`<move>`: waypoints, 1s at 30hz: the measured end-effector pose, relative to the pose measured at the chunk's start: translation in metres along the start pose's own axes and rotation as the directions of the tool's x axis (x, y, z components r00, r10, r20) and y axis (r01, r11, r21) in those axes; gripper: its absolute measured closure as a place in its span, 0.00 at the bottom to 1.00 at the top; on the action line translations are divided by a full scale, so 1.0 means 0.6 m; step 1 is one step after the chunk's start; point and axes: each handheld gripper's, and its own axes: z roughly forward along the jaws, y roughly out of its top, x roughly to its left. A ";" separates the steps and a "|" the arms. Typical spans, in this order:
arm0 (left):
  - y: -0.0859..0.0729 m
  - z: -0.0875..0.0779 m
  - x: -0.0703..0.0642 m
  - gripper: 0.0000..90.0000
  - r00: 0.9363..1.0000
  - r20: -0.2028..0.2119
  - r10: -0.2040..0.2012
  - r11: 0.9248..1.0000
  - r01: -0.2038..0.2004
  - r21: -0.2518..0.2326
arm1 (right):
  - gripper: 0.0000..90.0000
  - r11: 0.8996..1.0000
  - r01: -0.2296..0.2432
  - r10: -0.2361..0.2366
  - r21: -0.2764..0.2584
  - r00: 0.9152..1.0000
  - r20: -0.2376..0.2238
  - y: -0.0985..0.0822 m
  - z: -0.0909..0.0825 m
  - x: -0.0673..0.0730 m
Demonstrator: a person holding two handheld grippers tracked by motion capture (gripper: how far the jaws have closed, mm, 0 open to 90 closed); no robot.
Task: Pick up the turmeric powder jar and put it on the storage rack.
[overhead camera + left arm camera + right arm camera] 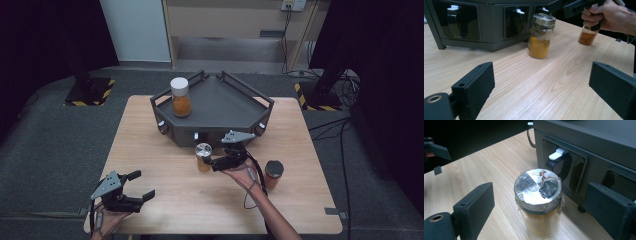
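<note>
Between the spread jaws of the right tool (539,202) stands a foil-capped glass jar of orange powder (539,202); left tool (541,85) spread, empty.

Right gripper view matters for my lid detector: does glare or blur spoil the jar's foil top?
Right gripper view: the foil lid shows bright glare patches and a dark reflection, edges sharp; the near claw pads look soft. High view: dim surroundings, evenly lit table, the lid a small bright disc.
</note>
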 end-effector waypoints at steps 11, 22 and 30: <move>0.000 0.000 0.000 0.06 1.000 0.001 0.001 1.000 -0.001 0.000 | 0.12 1.000 -0.016 0.016 0.010 1.000 -0.010 -0.002 0.038 -0.004; 0.000 -0.001 0.000 0.06 1.000 0.001 0.002 1.000 -0.002 -0.002 | 0.19 1.000 -0.010 0.010 0.025 1.000 0.004 -0.010 0.072 -0.001; 0.000 -0.001 0.000 0.06 1.000 0.001 0.001 1.000 -0.001 -0.002 | 0.33 1.000 0.013 -0.013 -0.001 0.999 0.031 -0.026 0.083 0.009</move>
